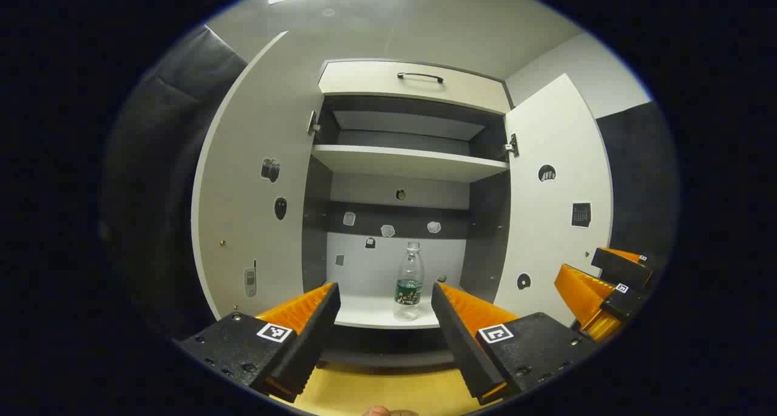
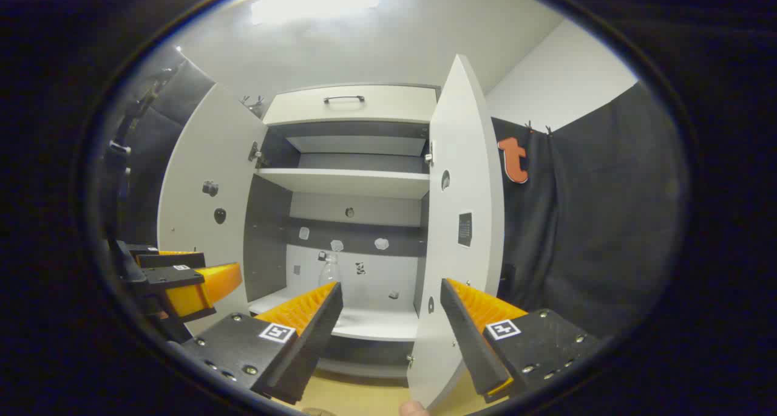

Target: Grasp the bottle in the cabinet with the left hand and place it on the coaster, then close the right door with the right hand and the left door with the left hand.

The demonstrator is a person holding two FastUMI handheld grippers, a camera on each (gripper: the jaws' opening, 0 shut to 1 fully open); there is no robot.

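Cabinet of pale matte board (image 1: 413, 161) stands straight ahead of the left gripper (image 1: 385, 319), both of its flat doors swung wide; its interior has dark side walls, a pale shelf across the upper part and a pale floor board below; on that floor board stands a clear plastic bottle with a green label band (image 1: 409, 282), upright, slim and ribbed near the neck, seen in the gap between the left gripper's two fingers but well beyond their tips and untouched; the left gripper's jaws are spread wide with nothing between them; small stickers dot the back wall and the inner faces of the left door (image 1: 255, 179) and the right door (image 1: 555, 191); above the opening sits a pale drawer front with a dark curved bar handle (image 1: 420, 76); to the right of the left gripper, farther off, shows the right gripper (image 1: 598, 294); in the right gripper view the right gripper's (image 2: 388, 319) jaws are likewise apart and empty, the right door's edge (image 2: 461, 234) rising between its fingers just ahead, the bottle (image 2: 329, 271) partly hidden behind its left finger; a smooth yellowish wooden surface (image 1: 388, 392) lies beneath both grippers.
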